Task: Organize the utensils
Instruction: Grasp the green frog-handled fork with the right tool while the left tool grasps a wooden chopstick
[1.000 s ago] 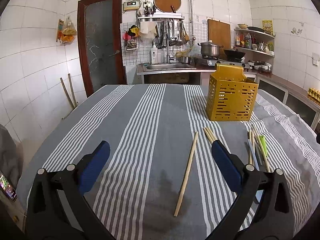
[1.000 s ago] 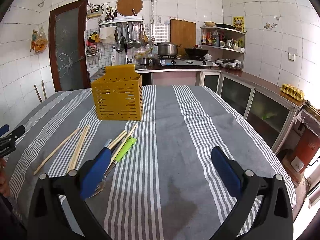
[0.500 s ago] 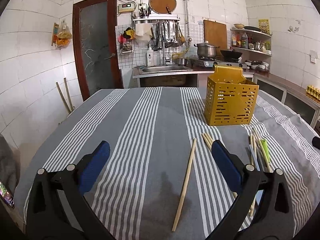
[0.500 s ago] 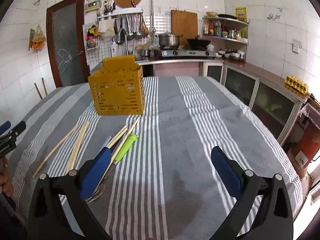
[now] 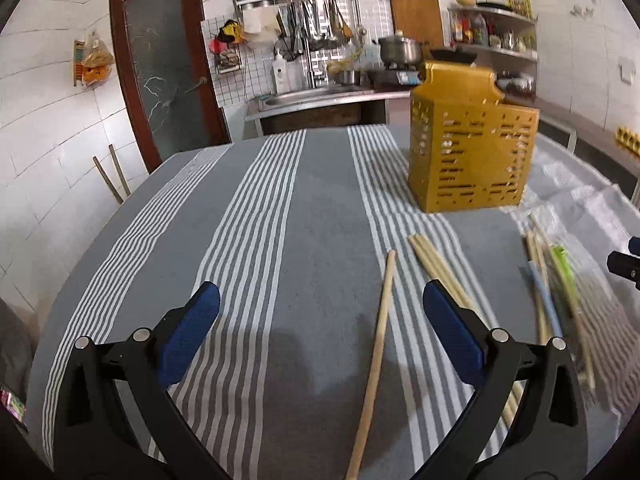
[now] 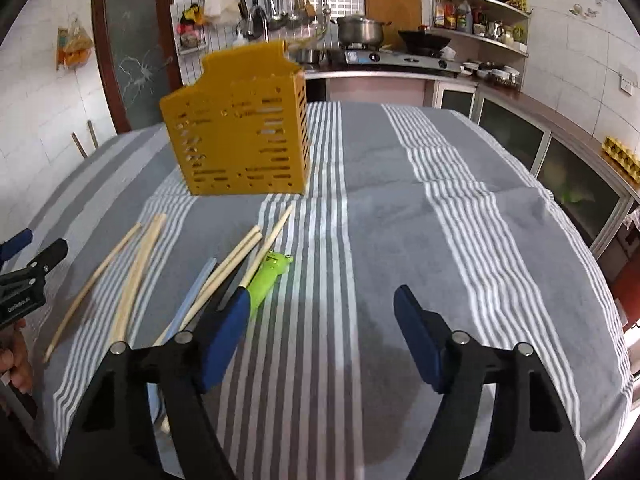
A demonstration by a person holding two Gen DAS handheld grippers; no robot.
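Lower frame, both wrist views: the left gripper point(image 5: 320, 328) gapes wide over a lone chopstick point(image 5: 376, 352), while the right gripper point(image 6: 320, 336), empty, is narrowing beside the green-handled utensil point(image 6: 268, 276). Pickup looks imminent; each needs lowering and centring. Upper frame, the yellow caddy point(image 6: 240, 136) waits

Single chopstick point(image 5: 374, 364) cut off at bottom edge, green-handled utensil point(image 6: 267, 276) head hidden behind right gripper point(image 6: 320, 336) finger, right-hand utensils point(image 5: 554, 292) motion-blurred.

The right claw point(image 6: 320, 320), closing on nothing, hovers beside chopsticks point(image 6: 236, 256) before a yellow basket point(image 6: 236, 148).
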